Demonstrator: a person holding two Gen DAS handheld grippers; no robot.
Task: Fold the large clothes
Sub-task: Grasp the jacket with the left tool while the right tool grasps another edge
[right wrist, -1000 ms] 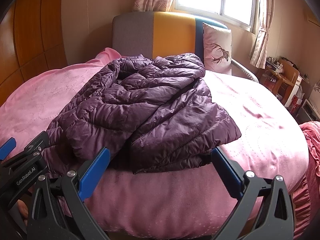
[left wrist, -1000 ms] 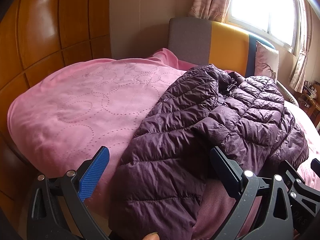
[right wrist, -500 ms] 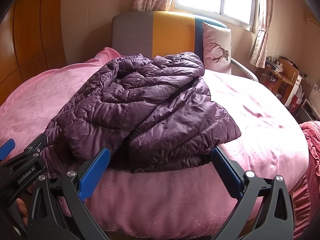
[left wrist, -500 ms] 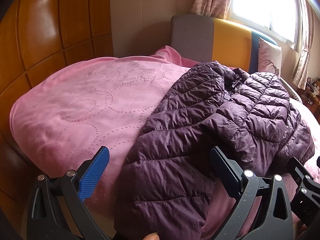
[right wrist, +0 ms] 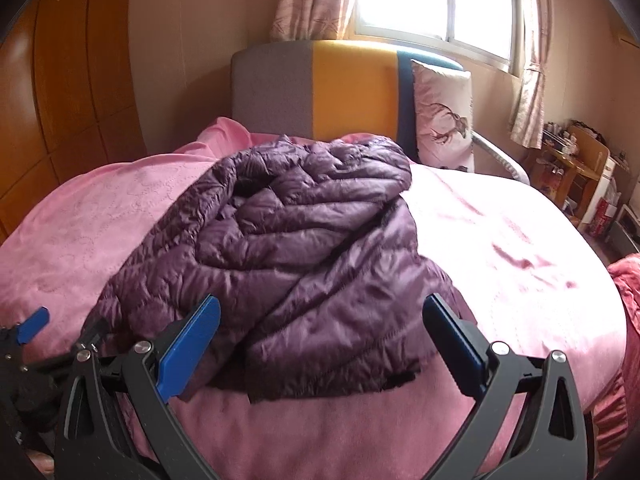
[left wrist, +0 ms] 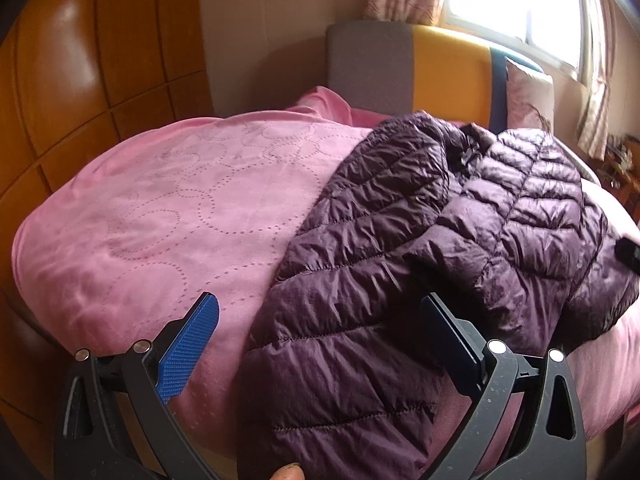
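A dark purple quilted puffer jacket (left wrist: 420, 248) lies crumpled on the pink bed cover (left wrist: 160, 208); it also shows in the right wrist view (right wrist: 296, 264). My left gripper (left wrist: 320, 320) is open and empty, its jaws wide apart over the jacket's near hem at the bed's front edge. My right gripper (right wrist: 322, 320) is open and empty, hovering just in front of the jacket's near right part. The left gripper also shows at the left edge of the right wrist view (right wrist: 32, 324).
A grey, yellow and blue headboard (right wrist: 340, 92) stands at the far end with a deer-print pillow (right wrist: 444, 120). A wooden wardrobe (left wrist: 60, 80) lines the left. A cluttered wooden desk (right wrist: 576, 168) stands at the right. A pink blanket (right wrist: 628, 280) hangs at the right edge.
Both grippers have drawn slightly left and closer to the jacket's near edge. The right gripper has nearly left the left wrist view. Both stay open; the jacket has not moved.
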